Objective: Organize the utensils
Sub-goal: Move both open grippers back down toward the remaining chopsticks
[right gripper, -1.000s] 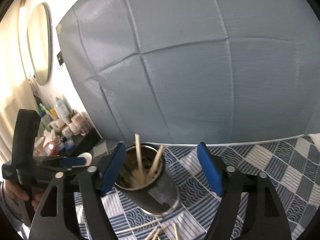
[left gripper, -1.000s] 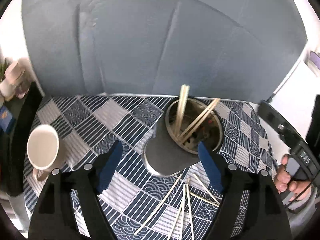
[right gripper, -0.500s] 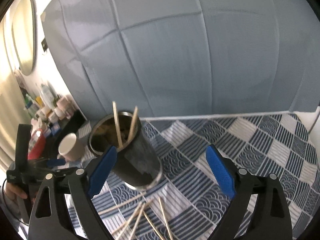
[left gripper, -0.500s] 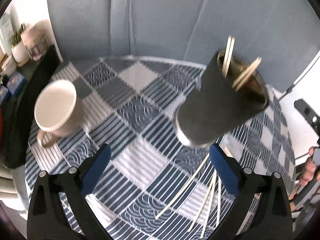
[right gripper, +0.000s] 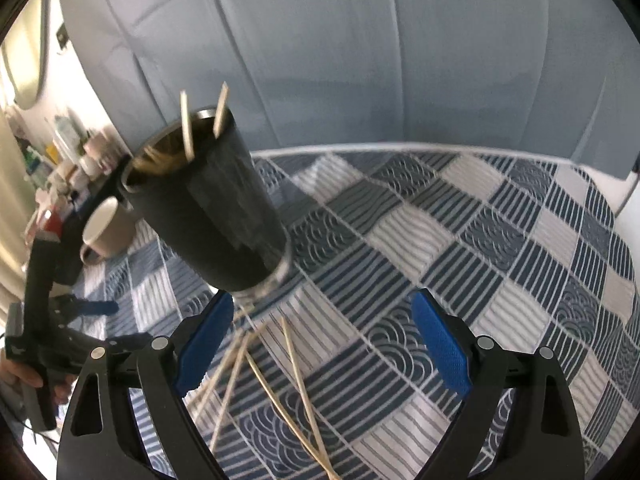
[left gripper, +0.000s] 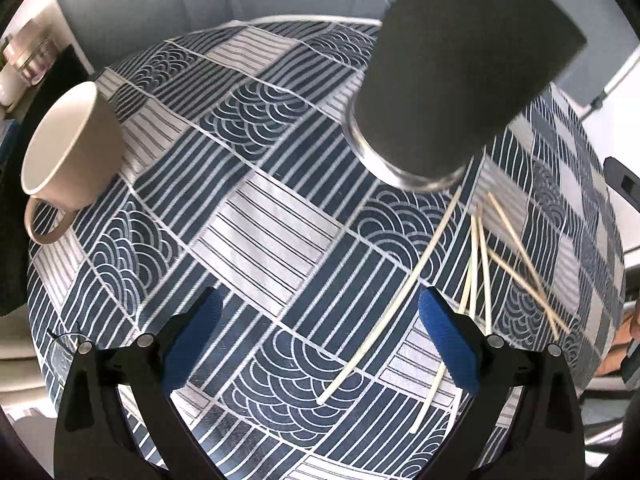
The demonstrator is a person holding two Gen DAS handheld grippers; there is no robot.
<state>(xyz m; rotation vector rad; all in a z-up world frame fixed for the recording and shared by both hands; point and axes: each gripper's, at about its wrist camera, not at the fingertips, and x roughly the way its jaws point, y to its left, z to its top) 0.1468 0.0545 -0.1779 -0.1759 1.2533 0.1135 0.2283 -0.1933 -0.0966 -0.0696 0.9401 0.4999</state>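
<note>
A dark metal tumbler [left gripper: 452, 68] stands on the patterned tablecloth [left gripper: 272, 236] with chopsticks standing in it; it also shows in the right wrist view [right gripper: 216, 208], with the chopstick tips [right gripper: 186, 128] above its rim. Several loose chopsticks [left gripper: 400, 300] lie on the cloth in front of the tumbler, and they also show in the right wrist view [right gripper: 296, 364]. My left gripper [left gripper: 320, 344] is open and empty, low over the cloth, just left of the loose chopsticks. My right gripper [right gripper: 320, 344] is open and empty above the loose chopsticks.
A beige mug [left gripper: 68, 140] stands at the cloth's left side; it also shows in the right wrist view [right gripper: 110, 228]. A grey fabric backdrop [right gripper: 360, 52] rises behind the table. Bottles and jars [right gripper: 72, 152] crowd a shelf at far left. The left hand-held gripper [right gripper: 44, 320] shows in the right wrist view.
Both grippers have dropped and moved closer to the table. The tumbler now looms larger and higher in both views. Both stay open.
</note>
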